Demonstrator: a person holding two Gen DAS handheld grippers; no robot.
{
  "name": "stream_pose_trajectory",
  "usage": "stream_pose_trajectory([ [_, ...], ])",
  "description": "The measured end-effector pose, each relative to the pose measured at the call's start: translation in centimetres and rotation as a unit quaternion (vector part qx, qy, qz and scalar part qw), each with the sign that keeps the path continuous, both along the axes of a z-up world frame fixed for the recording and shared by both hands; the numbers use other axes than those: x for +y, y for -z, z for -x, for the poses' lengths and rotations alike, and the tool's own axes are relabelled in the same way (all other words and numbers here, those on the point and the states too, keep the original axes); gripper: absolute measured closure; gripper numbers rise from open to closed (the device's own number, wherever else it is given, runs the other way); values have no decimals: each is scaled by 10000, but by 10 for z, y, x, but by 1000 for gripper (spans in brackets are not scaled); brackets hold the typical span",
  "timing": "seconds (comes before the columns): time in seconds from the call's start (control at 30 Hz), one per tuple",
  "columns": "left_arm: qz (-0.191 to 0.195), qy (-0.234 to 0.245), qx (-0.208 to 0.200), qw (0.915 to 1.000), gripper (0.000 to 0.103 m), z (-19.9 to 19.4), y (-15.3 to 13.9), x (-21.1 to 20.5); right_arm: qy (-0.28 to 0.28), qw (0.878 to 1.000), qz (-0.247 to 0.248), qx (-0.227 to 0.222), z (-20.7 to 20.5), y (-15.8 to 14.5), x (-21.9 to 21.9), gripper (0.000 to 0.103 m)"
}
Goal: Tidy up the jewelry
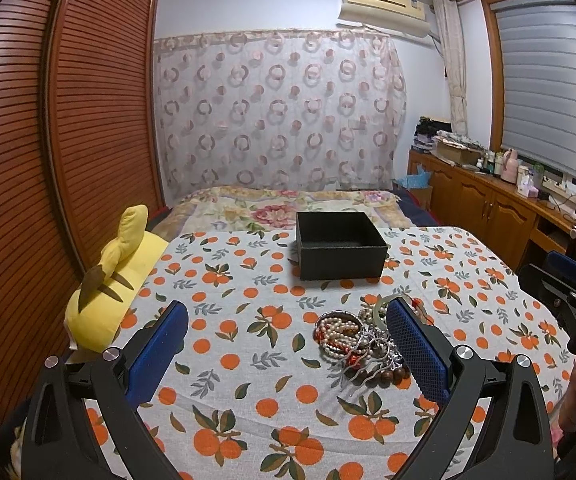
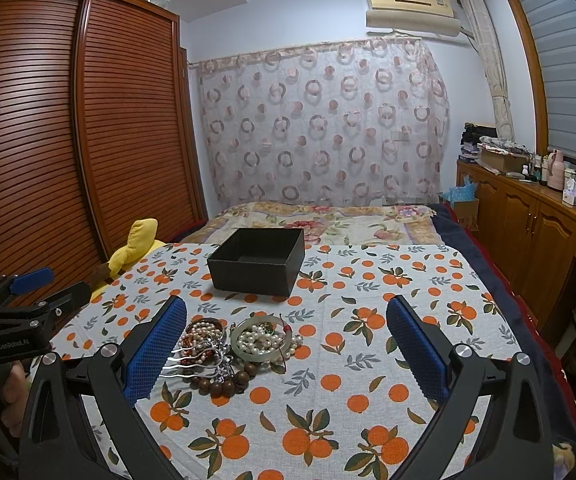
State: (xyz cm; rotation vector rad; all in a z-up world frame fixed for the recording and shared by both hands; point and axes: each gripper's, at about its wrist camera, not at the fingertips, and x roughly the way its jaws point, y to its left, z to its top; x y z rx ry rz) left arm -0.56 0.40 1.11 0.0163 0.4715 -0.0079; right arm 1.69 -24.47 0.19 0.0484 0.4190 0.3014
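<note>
Orange-print cloth (image 2: 328, 360) bears jewelry pile (image 2: 231, 348), black box (image 2: 257, 266); both tongs gape

I see bare cloth (image 2: 368, 360) between my wide-spread blue pads, jewelry pile (image 2: 231, 348) bunched near the middle, black box (image 2: 257, 264) open on top behind it — yellow plush toy (image 1: 103, 300) crowding the left edge

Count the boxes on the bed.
1: an open black box on the orange-print cloth, beyond the jewelry pile. Nothing shows inside it.
</note>
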Motion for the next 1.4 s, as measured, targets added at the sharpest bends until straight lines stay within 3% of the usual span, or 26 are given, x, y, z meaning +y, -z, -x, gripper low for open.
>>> stream_pose_trajectory([
  [1.4,10,-2,-24,10000,7,3,-6,1,-21,10000,-7,-11,-2,-2,6,2],
])
